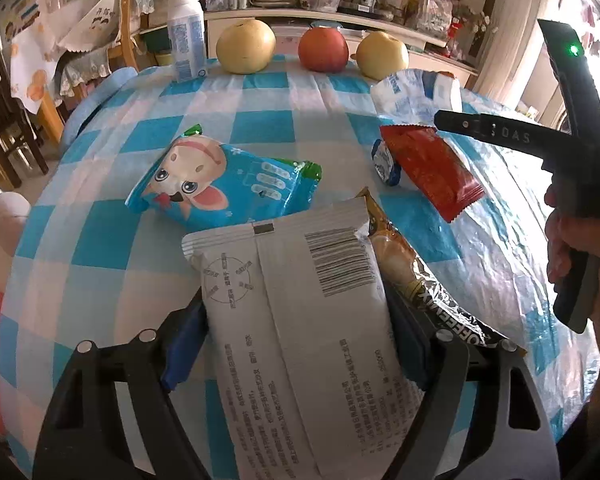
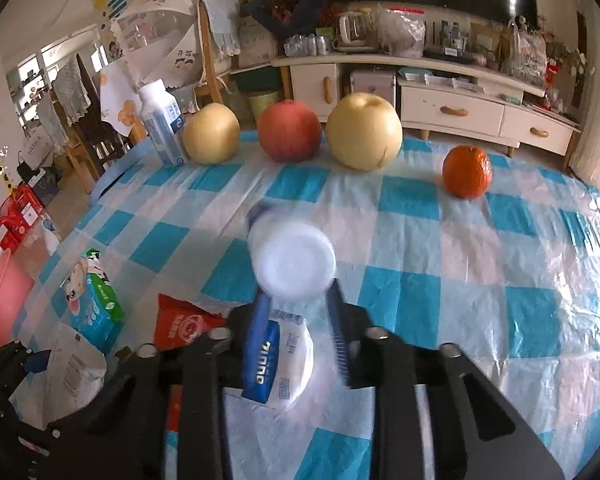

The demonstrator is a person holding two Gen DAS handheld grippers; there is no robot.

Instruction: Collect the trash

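Note:
My left gripper (image 1: 296,316) is shut on a white wrapper with a barcode (image 1: 300,320), held above the checkered table. A gold coffee wrapper (image 1: 416,280) lies under it. A blue cartoon-dog packet (image 1: 224,184), a red wrapper (image 1: 432,168) and a small blue-white scrap (image 1: 386,164) lie beyond. My right gripper (image 2: 300,320) is shut on a crushed white bottle with a blue label (image 2: 288,280), lifted off the table; it also shows in the left wrist view (image 1: 418,94). The white wrapper (image 2: 72,372), red wrapper (image 2: 180,324) and dog packet (image 2: 96,300) show at the lower left of the right wrist view.
An upright white bottle (image 2: 162,124), two yellow pears (image 2: 212,134) (image 2: 364,132), a red apple (image 2: 288,130) and an orange (image 2: 466,172) stand along the table's far edge. A pink bin (image 2: 0,304) sits left of the table. Chairs and a cabinet stand behind.

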